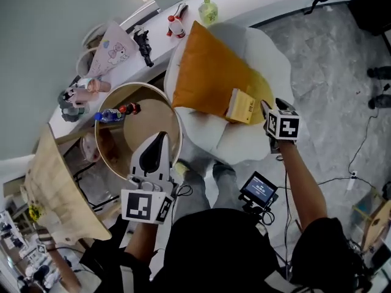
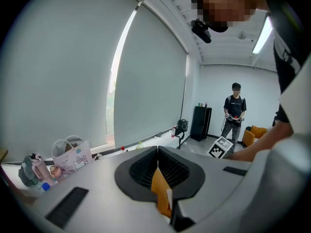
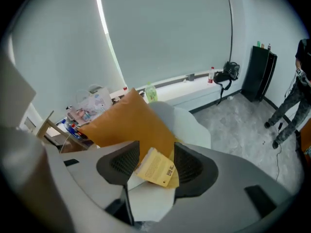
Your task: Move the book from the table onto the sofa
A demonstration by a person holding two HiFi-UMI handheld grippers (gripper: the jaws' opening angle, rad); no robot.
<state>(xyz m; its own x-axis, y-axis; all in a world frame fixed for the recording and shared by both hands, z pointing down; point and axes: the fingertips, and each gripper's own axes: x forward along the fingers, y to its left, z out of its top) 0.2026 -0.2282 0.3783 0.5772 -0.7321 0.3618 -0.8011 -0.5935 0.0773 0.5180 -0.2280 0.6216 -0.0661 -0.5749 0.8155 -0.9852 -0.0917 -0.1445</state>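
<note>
The yellow book [image 1: 241, 105] lies on the white sofa's [image 1: 269, 60] seat near its front edge, leaning against the orange cushion [image 1: 204, 72]. My right claw [image 1: 270, 105] is just beside it, jaws spread and released. My left claw [image 1: 160, 140] is clenched empty over the round wooden desk [image 1: 173, 112]. Grey floor [image 1: 330, 60] lies around the sofa, and a white window ledge [image 1: 256, 2] behind it carries bottles.

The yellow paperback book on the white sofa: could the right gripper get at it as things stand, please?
Probably yes: the right gripper hangs beside the yellow paperback book, its fingers apart, and the book lies uncovered on the white sofa by the orange cushion, nothing between them.
</note>
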